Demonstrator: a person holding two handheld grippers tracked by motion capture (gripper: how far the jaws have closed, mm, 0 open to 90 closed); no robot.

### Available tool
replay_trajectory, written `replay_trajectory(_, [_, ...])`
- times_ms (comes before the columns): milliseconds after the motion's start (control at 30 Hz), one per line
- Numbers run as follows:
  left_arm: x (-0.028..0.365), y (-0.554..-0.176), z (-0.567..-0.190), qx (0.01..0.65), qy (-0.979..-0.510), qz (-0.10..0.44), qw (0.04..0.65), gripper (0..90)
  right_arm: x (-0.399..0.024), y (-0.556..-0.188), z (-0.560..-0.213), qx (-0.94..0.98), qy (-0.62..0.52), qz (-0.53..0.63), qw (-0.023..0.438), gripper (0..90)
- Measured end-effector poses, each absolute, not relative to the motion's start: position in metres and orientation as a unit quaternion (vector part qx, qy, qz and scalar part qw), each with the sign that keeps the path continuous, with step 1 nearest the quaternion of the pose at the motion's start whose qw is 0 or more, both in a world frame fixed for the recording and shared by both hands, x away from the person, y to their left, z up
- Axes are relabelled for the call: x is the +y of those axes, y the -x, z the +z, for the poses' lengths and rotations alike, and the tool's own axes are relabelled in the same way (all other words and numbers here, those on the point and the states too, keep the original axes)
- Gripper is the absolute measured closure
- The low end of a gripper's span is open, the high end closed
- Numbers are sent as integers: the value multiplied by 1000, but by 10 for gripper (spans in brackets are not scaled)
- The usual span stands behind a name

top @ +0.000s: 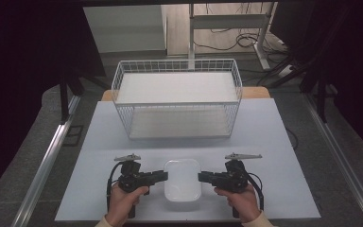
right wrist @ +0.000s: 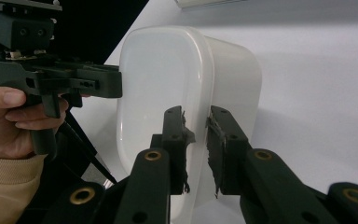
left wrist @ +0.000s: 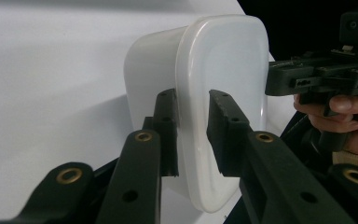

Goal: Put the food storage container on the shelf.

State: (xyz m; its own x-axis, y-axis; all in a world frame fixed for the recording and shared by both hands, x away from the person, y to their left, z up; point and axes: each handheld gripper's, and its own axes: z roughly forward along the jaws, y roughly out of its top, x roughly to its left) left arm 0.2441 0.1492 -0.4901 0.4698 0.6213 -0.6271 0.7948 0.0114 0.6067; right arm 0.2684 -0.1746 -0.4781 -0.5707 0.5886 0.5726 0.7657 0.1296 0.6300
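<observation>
Evidently both sides matter equally: the left hand-held gripper (top: 163,177) straddles the left rim of the white rounded-rectangular plastic tub (top: 183,185), jaws narrow but not clamped, and the right hand-held gripper (top: 202,177) mirrors it. Low centre on the pale tabletop (top: 283,189), the tub's long axis runs toward the white wire basket (top: 177,97).

Grey carpeted floor (top: 38,127), black curtains (top: 23,56) either side, cables (top: 246,40) beneath a desk frame (top: 227,21).
</observation>
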Motion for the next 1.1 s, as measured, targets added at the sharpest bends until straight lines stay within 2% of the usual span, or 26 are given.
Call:
replay_trajectory(167, [150,-243,-487,505,-699,-81,500,778,-175,-268,-476,-746,451,-481,88,797])
replay_trajectory(1100, [156,-239,-462,482,-703,-54,520,780,-172,-261,-453,-758,405,-509,43,800])
